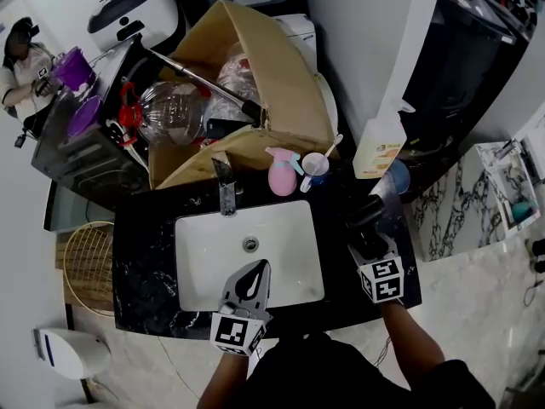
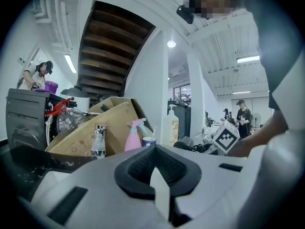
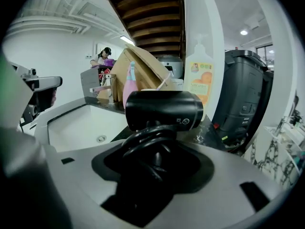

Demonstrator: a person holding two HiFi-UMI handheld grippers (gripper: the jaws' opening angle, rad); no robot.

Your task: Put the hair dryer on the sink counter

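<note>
Your right gripper [image 1: 368, 233] is clamped on the hair dryer [image 1: 368, 214], gripping it by the handle. In the right gripper view the hair dryer [image 3: 164, 109] shows as a black unit with a short, rounded barrel lying crosswise to the jaws. There are small white markings on the barrel's near face. A black cord is wound in loops round the handle, and the loops sit inside the jaw opening.

From the head view the dryer is over the right part of the black marbled sink counter [image 1: 145, 254], just beside the white basin [image 1: 204, 262]. Whether it touches the counter cannot be told.

Behind it, against the wall, stands a soap bottle [image 1: 377, 152] with an orange label. To the left of that are a cup [image 1: 315, 164] and a pink spray bottle [image 1: 281, 173], near the faucet [image 1: 226, 190]. An open cardboard box [image 1: 281, 75] stands behind them.

Your left gripper [image 1: 253, 275] is over the front part of the basin. Its jaws are pressed together with nothing between them, as the left gripper view confirms.
</note>
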